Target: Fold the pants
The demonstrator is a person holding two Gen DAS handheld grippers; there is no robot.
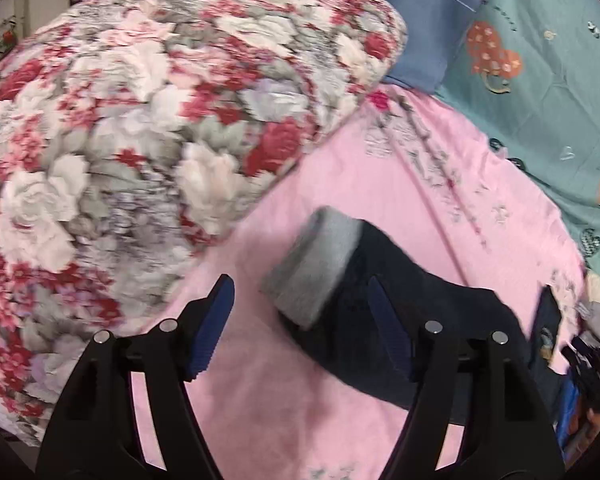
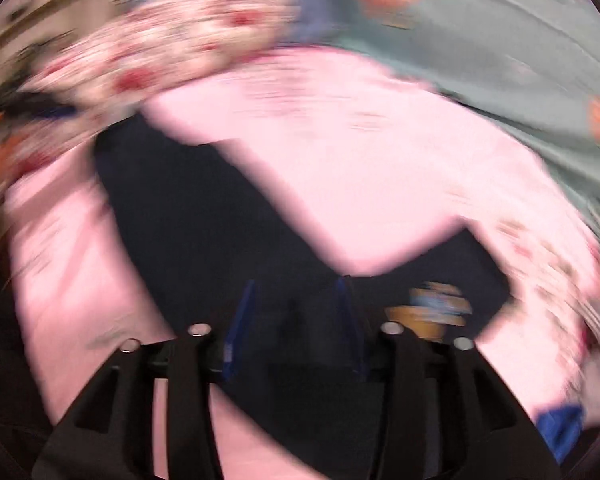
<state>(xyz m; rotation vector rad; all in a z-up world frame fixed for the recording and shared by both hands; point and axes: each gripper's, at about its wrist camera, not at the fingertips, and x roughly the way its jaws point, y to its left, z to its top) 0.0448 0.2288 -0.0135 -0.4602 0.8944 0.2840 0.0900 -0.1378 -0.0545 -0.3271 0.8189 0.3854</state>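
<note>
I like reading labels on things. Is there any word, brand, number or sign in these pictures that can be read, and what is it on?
Nothing can be read with certainty.
Blue striped pillow: a pale cursive word near the top, too blurred to read.
Dark pants: a colourful printed patch, smeared by motion; no letters can be made out.
Floral quilt, pink sheet and teal cover: patterns only, no text.

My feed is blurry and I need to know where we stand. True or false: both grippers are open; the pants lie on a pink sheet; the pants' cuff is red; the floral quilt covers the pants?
1. Both the left gripper and right gripper are open: true.
2. The pants lie on a pink sheet: true.
3. The cuff is red: false, it is grey.
4. The floral quilt covers the pants: false, it lies beside them.
</note>
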